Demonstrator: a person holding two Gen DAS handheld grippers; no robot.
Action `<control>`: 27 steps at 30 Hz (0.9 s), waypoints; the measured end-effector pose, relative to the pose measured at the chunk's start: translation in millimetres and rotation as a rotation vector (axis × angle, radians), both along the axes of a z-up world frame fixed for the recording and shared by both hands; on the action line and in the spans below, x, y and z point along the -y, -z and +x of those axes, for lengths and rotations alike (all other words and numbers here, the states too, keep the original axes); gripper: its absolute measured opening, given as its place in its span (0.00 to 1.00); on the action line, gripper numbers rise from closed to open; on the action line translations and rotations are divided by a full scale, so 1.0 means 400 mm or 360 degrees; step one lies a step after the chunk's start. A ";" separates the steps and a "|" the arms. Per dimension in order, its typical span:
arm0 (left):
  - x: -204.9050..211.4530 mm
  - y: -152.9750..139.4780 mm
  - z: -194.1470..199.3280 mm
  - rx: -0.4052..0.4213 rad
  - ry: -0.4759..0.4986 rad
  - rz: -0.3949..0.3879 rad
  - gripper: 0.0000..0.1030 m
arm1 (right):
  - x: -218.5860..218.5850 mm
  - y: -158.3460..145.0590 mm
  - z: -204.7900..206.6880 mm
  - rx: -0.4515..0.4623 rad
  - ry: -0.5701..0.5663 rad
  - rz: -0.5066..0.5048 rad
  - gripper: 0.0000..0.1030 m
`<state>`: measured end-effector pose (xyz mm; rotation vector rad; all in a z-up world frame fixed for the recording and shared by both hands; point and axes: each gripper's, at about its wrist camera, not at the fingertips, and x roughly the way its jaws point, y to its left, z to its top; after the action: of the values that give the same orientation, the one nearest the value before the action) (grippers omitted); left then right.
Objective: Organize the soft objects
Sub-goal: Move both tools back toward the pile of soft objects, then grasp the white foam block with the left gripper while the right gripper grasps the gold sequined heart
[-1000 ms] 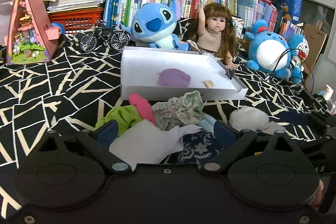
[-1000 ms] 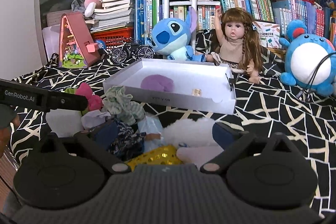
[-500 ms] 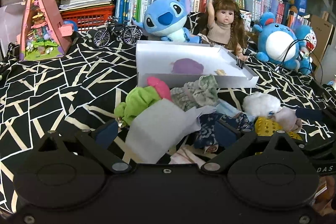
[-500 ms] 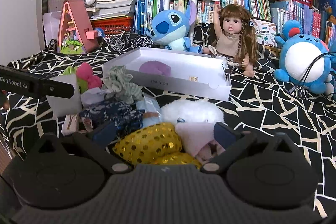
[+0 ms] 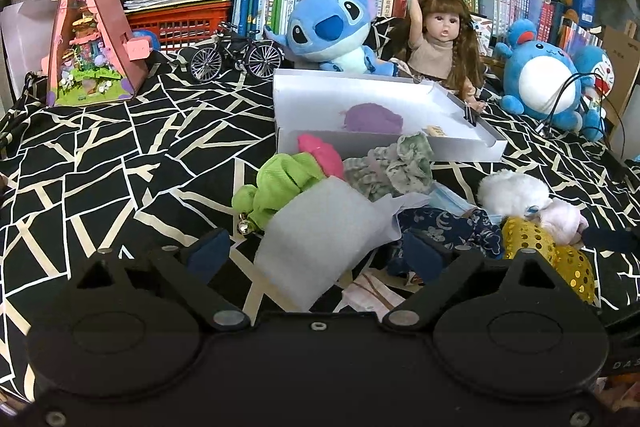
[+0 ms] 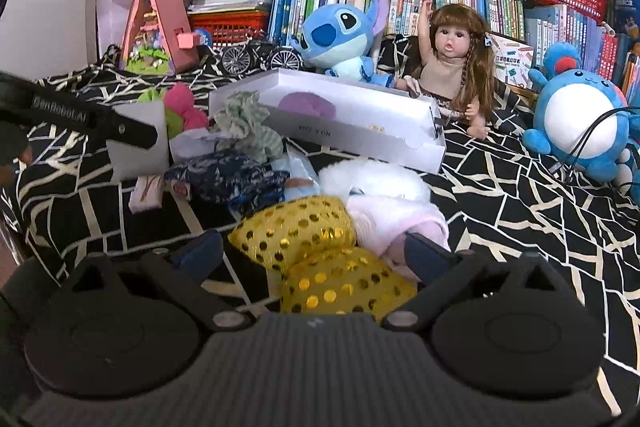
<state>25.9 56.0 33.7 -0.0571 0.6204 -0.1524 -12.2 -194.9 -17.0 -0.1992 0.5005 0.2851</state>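
Note:
A pile of soft things lies on the black-and-white bedspread in front of a white box (image 5: 460, 147) that holds a purple pad (image 5: 372, 119). My left gripper (image 5: 316, 251) is closing its jaws around a white foam sheet (image 5: 324, 235); the pads are still apart from it. Behind the sheet lie a green cloth (image 5: 280, 183), a pink piece (image 5: 320, 155) and a green patterned scrunchie (image 5: 392, 167). My right gripper (image 6: 312, 251) stands open around a gold sequin bow (image 6: 296, 231). A pale pink fluffy cloth (image 6: 396, 227) lies against its right finger.
A navy patterned cloth (image 6: 228, 175) and a white fluffy toy (image 6: 372, 175) sit mid-pile. Behind the box stand a blue plush (image 5: 332, 27), a doll (image 5: 440, 39), a round blue plush (image 5: 540, 83), a toy bicycle (image 5: 236, 55) and a pink toy house (image 5: 92, 39). Cables (image 6: 588, 135) run on the right.
The right gripper has dropped and drawn back, so the gold sequin bow now fills the gap between its jaws. More of the foam sheet shows in the left view, whose jaws have narrowed slightly.

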 end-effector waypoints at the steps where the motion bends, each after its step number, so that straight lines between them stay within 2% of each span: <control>1: 0.001 0.000 -0.001 0.0004 0.0004 0.0007 0.88 | -0.001 0.003 0.000 -0.0006 0.0000 -0.0014 0.96; 10: 0.018 0.001 -0.015 0.0037 0.0045 0.0093 0.81 | 0.005 0.013 -0.006 -0.0048 0.0019 -0.0054 0.89; 16: 0.007 0.000 -0.015 0.0037 0.0035 0.0088 0.80 | 0.010 0.014 -0.010 -0.0053 0.0051 -0.0057 0.85; 24: 0.012 0.003 -0.014 0.0034 0.0068 0.0112 0.74 | 0.038 0.018 -0.014 -0.0077 0.0163 -0.0012 0.83; 27: 0.018 0.003 -0.014 0.0043 0.0091 0.0149 0.71 | 0.051 0.020 -0.011 -0.0099 0.0189 0.0052 0.82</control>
<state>20.3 48.8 32.3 0.0529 0.6019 -0.1790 -16.8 -215.4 -25.1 -0.1288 0.5667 0.1840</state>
